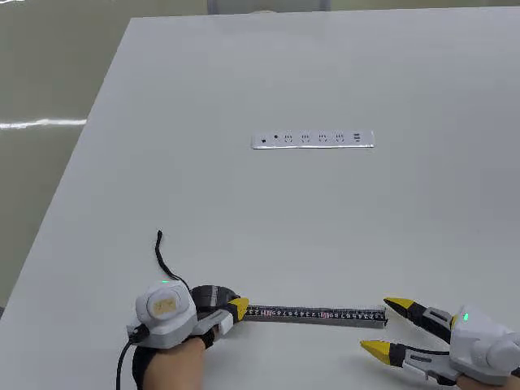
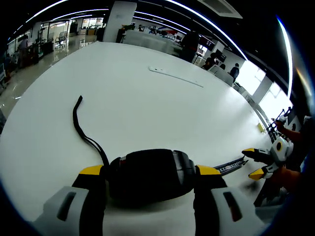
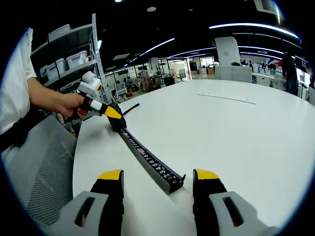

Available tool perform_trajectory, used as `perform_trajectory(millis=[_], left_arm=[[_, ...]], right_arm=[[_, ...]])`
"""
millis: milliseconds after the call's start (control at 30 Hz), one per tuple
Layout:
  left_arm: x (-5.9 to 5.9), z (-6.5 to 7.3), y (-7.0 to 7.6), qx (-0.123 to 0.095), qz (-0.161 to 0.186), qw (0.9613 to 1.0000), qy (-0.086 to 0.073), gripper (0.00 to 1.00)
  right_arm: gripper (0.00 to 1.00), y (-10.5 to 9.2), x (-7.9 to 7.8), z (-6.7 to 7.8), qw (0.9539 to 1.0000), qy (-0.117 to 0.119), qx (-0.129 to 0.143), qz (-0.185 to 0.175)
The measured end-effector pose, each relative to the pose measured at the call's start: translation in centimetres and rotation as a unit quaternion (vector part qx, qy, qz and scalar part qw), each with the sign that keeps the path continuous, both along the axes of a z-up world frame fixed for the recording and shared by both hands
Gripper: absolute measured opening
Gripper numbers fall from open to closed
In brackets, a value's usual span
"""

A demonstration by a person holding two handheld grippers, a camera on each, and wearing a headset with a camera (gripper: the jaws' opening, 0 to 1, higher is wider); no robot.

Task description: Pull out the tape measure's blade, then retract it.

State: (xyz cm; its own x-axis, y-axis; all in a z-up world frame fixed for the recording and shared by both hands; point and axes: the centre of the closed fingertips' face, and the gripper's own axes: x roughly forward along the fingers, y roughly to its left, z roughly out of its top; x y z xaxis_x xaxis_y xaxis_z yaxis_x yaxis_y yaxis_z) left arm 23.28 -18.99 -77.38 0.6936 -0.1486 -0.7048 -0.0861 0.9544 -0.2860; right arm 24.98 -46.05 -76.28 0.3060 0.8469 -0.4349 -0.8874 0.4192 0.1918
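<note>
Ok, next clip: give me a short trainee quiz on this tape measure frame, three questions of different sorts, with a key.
1. True or false: the left gripper is shut on the tape measure's case.
2. The blade is: A) fully retracted; B) pulled out, lying flat on the table, its end between the open jaws of the right gripper; C) standing upright.
3. Fill in: the long white object lying farther up the table is a ____.
Key: 1 true; 2 B; 3 power strip.
</note>
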Motion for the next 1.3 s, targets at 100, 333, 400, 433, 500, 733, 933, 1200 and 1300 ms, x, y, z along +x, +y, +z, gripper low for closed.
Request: perform_trajectory(millis=[100,333,400,433,500,733,933,1200,1300], left_arm=[[0.0,0.0,-0.1,0.003,-0.002,1.0000,0.001,0.70],[0.1,0.2,-0.3,0.007,-0.005,1.0000,0.001,0.66],[0.0,0.2,-0.3,0.007,-0.004,1.0000,0.001,0.66],[0.0,0.2,-0.3,0.007,-0.004,1.0000,0.001,0.66],[0.0,0.2,-0.3,0.007,-0.003,1.0000,0.001,0.66],[0.1,0.2,-0.3,0.009,-0.003,1.0000,0.001,0.66],[0.0,0.2,-0.3,0.009,-0.003,1.0000,0.000,0.66],[0.0,0.3,-0.3,0.008,-0.003,1.0000,0.000,0.66],[0.0,0.3,-0.3,0.008,-0.003,1.0000,-0.001,0.66]], right_arm=[[0.56,0.0,0.1,0.0,1.0000,-0.001,0.000,0.001],[0.54,0.0,0.0,-0.1,1.0000,-0.004,-0.003,0.005],[0.52,0.1,0.0,-0.1,1.0000,-0.006,-0.002,0.007],[0.51,0.1,0.0,0.0,1.0000,-0.007,-0.002,0.007],[0.50,0.1,0.0,0.1,0.9999,-0.009,-0.001,0.008],[0.48,0.1,0.1,0.2,0.9999,-0.012,-0.001,0.012],[0.47,0.0,0.0,0.0,0.9998,-0.013,-0.003,0.016],[0.42,-0.8,1.2,0.0,0.9998,0.019,0.010,-0.002],[0.41,-1.1,1.8,-0.1,0.9995,0.029,0.008,-0.002]])
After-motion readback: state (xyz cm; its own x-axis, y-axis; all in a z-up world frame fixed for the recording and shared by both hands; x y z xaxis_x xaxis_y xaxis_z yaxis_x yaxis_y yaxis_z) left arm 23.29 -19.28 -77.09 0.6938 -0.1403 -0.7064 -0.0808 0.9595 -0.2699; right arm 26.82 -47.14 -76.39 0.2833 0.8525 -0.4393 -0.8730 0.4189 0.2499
